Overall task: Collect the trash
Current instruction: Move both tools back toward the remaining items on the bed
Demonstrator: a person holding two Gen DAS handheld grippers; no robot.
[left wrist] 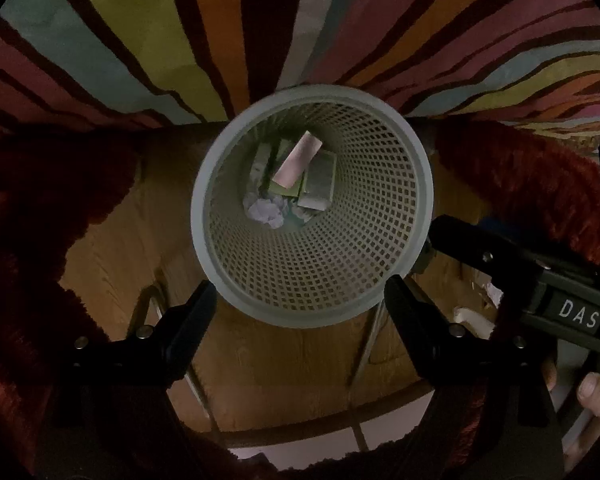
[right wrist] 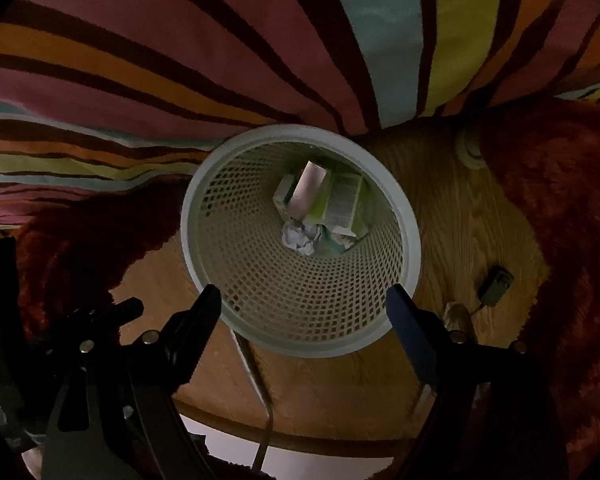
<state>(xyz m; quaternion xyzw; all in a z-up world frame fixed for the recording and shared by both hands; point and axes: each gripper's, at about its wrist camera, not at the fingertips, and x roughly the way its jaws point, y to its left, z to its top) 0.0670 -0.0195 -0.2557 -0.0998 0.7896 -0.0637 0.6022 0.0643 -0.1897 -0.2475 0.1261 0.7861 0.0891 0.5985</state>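
Note:
A white mesh wastebasket (left wrist: 392,200) stands on a wooden surface; both wrist views look down into it. It also shows in the right wrist view (right wrist: 236,240). Inside lie small cardboard boxes (left wrist: 300,162) and a crumpled white paper ball (left wrist: 266,210); in the right wrist view the boxes (right wrist: 342,200) and the paper ball (right wrist: 302,238) lie at the bottom. My left gripper (left wrist: 300,292) is open and empty above the basket's near rim. My right gripper (right wrist: 304,298) is open and empty above the near rim too.
A striped multicoloured rug (left wrist: 140,40) lies beyond the basket. Dark red shaggy fabric (left wrist: 28,240) flanks the wooden surface (left wrist: 280,360) on both sides. A small dark object with a cord (right wrist: 496,280) lies right of the basket. The other gripper's body (left wrist: 560,300) shows at right.

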